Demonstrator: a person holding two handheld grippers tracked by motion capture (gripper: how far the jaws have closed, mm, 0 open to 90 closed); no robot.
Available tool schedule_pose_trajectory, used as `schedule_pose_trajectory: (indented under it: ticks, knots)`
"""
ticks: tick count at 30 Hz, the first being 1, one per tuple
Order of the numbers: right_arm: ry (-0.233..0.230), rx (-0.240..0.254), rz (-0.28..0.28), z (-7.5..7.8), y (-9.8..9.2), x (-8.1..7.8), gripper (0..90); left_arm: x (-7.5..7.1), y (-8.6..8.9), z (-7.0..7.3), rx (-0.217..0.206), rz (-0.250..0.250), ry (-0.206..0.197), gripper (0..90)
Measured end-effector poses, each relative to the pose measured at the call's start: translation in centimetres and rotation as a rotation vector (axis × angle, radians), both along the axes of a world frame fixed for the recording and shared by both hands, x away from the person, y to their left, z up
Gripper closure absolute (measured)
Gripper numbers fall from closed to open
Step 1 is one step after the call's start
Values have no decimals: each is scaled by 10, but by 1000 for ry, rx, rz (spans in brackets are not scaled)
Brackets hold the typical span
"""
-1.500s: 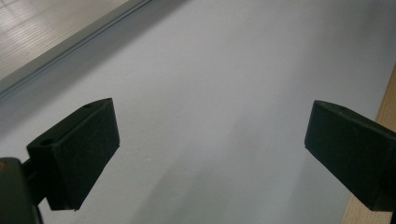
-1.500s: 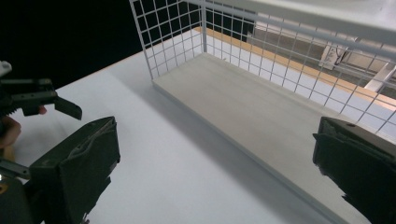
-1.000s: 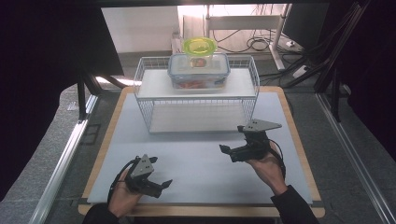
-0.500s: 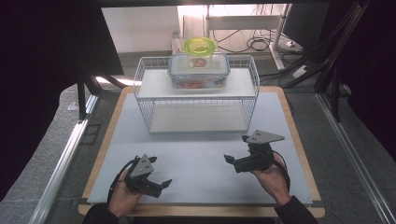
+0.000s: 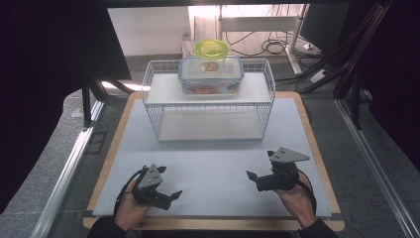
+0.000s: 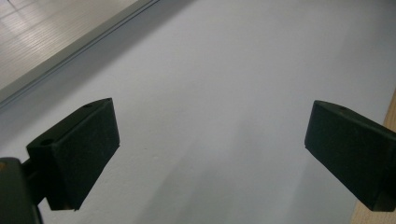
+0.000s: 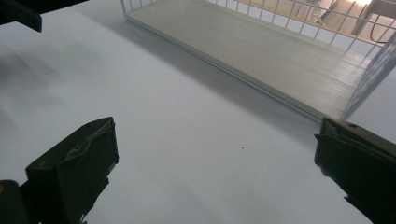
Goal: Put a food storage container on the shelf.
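Hand-held grippers rest low over the near part of the counter [image 5: 208,163], well apart from each other. Left hand-held gripper [image 5: 171,196] has its jaws spread wide, nothing between them; right hand-held gripper [image 5: 251,178] is likewise agape and empty. Beyond them stands a white wire rack [image 5: 208,106], bearing a clear lidded box [image 5: 211,75] with a green-lidded tub [image 5: 211,49] just behind it.
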State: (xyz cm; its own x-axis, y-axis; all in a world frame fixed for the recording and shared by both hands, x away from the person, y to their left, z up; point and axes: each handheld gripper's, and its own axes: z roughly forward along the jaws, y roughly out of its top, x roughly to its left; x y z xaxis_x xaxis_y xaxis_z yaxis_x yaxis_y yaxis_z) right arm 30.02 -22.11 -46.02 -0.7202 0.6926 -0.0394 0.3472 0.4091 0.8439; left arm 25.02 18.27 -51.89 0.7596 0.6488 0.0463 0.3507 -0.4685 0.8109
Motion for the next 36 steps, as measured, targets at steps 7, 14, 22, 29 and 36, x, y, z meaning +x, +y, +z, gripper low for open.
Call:
schedule_pose_trajectory:
  ticks: [7, 14, 22, 29, 36]
  knots:
    - [-4, -27, -24, -7, -9, -6, 0, 0, 0, -1, 3, 2, 2, 31]
    - [1, -54, -50, -15, -16, -11, 0, 0, 0, -1, 5, 4, 2, 31]
    - [13, -73, -79, -22, -25, -15, 0, 0, 1, -2, 6, 6, 6, 31]
    - [43, -97, -104, -31, -34, -17, 0, 0, 1, -3, 8, 6, 11, 31]
    - [98, -121, -120, -43, -38, -19, 0, 0, 0, -5, 19, -1, 18, 30]
